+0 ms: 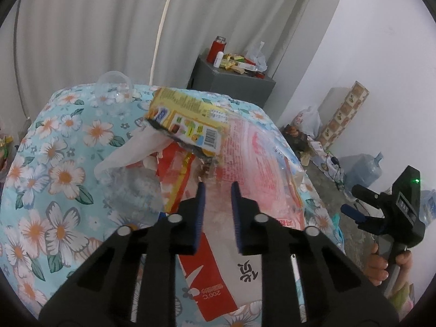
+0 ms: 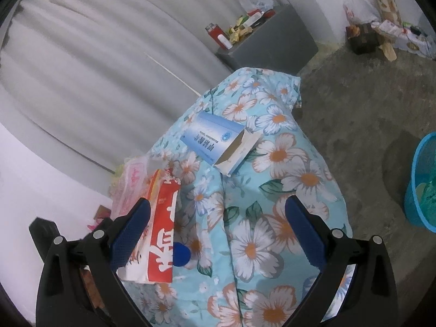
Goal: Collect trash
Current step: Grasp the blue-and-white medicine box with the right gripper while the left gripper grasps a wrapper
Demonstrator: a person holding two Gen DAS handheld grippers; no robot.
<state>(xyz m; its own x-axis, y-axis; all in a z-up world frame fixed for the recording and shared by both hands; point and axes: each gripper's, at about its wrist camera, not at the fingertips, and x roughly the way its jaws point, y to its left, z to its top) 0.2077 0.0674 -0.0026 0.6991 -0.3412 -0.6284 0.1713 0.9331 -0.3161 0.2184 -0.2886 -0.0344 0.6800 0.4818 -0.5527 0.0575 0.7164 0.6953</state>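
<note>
The left gripper (image 1: 218,188) sits narrowed over the red carton (image 1: 218,272), not visibly gripping it. The right gripper (image 2: 218,218) gapes wide above the floral cloth (image 2: 259,245).

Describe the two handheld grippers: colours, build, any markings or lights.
Both the left gripper and right gripper have black plastic frames with triangular cutouts, round silver pivot pins and blue ribbed pads on the jaws. Seen from the left wrist, the right gripper has a black body with a green light, a small number display and a grey handle.
</note>
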